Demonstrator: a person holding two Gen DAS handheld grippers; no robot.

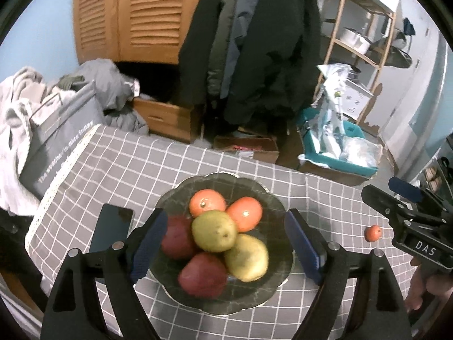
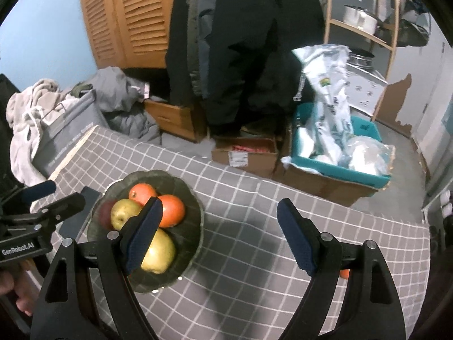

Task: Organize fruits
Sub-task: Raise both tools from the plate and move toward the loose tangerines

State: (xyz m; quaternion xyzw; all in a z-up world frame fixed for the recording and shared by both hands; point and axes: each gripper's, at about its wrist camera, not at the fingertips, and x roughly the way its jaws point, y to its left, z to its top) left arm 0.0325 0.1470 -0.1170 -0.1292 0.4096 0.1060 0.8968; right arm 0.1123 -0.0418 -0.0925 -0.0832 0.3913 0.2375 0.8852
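Note:
A dark glass plate (image 1: pixel 271 283) on the grey checked tablecloth holds two orange fruits (image 1: pixel 208 202), two yellow-green pears (image 1: pixel 214 232) and two red apples (image 1: pixel 202 276). My left gripper (image 1: pixel 225 216) hangs open above the plate, with no fruit touching its blue pads. A small orange fruit (image 1: pixel 373 233) lies alone on the cloth to the right. My right gripper (image 2: pixel 219 202) is open and empty over bare cloth right of the plate (image 2: pixel 198 215). Its right finger half hides the small orange fruit (image 2: pixel 344 273). Each gripper shows at the edge of the other's view: right gripper (image 1: pixel 390 189), left gripper (image 2: pixel 56 195).
A dark phone (image 1: pixel 111 226) lies just left of the plate. A grey bag (image 1: pixel 56 141) and heaped clothes crowd the table's left end. Beyond the far edge are cardboard boxes (image 2: pixel 243 153), a teal bin (image 2: pixel 365 130) with plastic bags, hanging coats and a wooden shelf.

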